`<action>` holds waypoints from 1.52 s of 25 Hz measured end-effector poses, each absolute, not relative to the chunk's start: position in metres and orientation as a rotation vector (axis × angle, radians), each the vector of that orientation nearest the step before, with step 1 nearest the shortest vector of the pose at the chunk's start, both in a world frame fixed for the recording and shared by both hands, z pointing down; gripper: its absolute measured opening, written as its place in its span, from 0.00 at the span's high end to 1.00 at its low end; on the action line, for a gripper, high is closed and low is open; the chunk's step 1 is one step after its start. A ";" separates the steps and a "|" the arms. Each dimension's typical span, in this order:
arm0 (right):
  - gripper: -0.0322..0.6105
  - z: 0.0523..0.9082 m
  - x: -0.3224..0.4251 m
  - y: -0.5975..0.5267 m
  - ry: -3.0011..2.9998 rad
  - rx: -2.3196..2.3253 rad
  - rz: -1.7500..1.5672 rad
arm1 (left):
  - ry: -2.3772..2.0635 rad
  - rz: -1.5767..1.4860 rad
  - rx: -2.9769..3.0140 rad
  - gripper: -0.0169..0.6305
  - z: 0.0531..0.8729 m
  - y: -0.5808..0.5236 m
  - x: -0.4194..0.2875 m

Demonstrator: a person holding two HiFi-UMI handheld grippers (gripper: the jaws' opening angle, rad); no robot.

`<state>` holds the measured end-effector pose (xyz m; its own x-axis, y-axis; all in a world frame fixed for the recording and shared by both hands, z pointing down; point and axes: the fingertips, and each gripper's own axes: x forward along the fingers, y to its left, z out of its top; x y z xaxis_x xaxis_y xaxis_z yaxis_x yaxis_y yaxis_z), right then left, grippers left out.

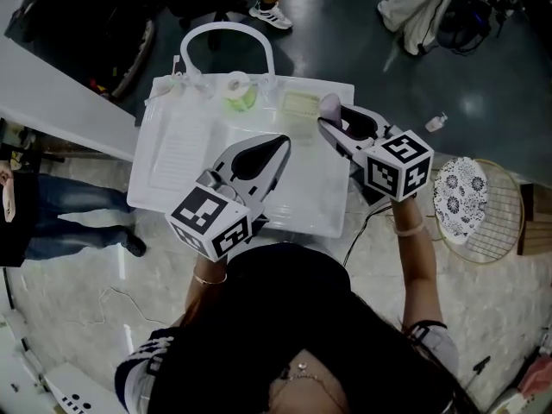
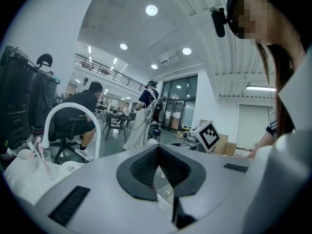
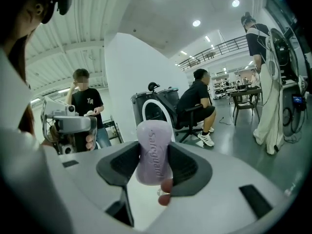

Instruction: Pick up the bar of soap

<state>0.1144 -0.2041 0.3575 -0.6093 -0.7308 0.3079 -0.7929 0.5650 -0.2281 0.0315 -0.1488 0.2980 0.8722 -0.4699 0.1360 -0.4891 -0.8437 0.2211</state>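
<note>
The lilac bar of soap [image 3: 154, 145] stands on end between the black pads of my right gripper [image 3: 155, 156], which is shut on it. In the head view the bar of soap [image 1: 329, 105] pokes out of the right gripper [image 1: 329, 121] above the back right of the white basin [image 1: 172, 158], beside a pale soap dish [image 1: 299, 103]. My left gripper [image 1: 280, 143] hovers over the basin's middle. Its pads [image 2: 144, 165] meet with nothing between them, so the left gripper [image 2: 157, 150] is shut and empty.
A white arched faucet [image 1: 226, 31] rises at the basin's back edge, with a green-and-white cup [image 1: 239, 93] near it. A cup of toothbrushes [image 2: 36, 157] stands at the left. A wire rack with a patterned plate [image 1: 460, 195] lies on the floor to the right. People sit and stand around.
</note>
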 end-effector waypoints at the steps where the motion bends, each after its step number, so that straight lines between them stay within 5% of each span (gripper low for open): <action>1: 0.66 0.354 0.115 -0.201 -2.633 1.291 0.510 | -0.729 0.110 2.796 0.96 0.299 -0.146 0.032; 38: 0.66 0.247 0.116 -0.114 -3.010 1.259 0.439 | -0.678 0.054 2.835 0.96 0.272 -0.119 0.038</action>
<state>0.1157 -0.1138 0.2467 -0.6977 -0.7155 -0.0353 -0.6756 0.6735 -0.2999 0.0385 -0.1191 0.2718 0.8926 -0.4424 0.0876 -0.4506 -0.8679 0.2091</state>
